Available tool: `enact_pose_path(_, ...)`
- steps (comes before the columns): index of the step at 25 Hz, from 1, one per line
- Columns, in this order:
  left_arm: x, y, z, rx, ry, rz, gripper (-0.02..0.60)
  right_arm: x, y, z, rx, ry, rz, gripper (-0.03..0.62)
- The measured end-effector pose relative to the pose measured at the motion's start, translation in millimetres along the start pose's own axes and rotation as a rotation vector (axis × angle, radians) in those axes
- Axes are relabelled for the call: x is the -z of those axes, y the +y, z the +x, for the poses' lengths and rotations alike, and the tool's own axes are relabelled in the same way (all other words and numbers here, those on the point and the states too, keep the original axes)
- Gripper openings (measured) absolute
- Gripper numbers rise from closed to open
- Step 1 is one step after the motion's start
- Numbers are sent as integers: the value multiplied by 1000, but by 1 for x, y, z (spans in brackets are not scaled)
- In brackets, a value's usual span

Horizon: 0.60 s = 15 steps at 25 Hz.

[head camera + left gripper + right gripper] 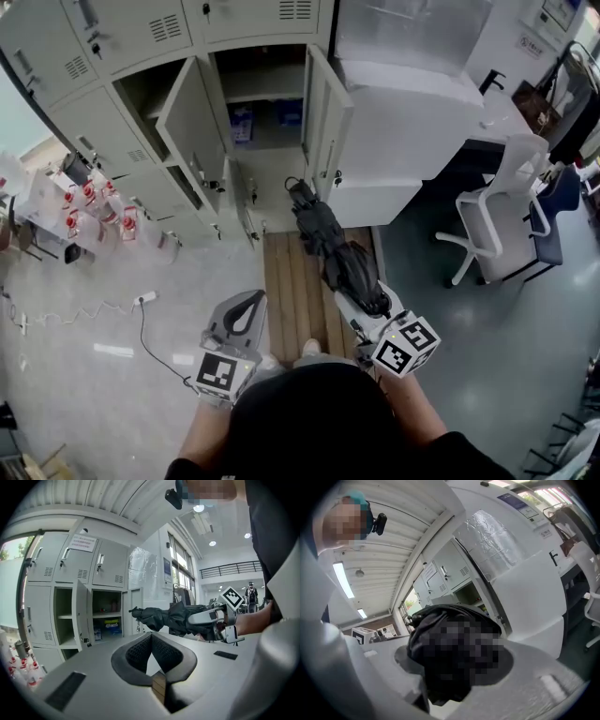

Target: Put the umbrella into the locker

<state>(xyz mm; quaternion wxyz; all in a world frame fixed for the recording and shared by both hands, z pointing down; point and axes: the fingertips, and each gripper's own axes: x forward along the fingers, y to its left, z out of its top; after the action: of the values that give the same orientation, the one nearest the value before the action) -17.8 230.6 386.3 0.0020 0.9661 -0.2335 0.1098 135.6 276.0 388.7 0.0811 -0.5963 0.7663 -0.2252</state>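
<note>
While the right gripper [362,307] clamps the folded umbrella [326,239], steer it tip-first into the open locker [267,190]; the left gripper [246,314] sits closed, empty.

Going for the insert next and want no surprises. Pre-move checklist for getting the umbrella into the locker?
1. Umbrella held in the right gripper: ok.
2. Locker door swung open: ok.
3. Umbrella tip aimed at the open locker: ok.
4. Room inside: cannot tell; blue boxes sit on the upper shelf.
5. Left gripper empty and off to the side of the path: ok.
6. Umbrella fabric strapped tight: cannot tell.
</note>
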Motion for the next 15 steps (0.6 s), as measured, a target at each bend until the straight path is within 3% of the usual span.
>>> enact_pose_path(9,-8,-16,34,-69,46,-7,12,-12,-39,3,-55,16,-21,232)
enact_pose_path(15,-1,-8,42,-119,69,-68,12,-7,-50,17,-80,47,1,233)
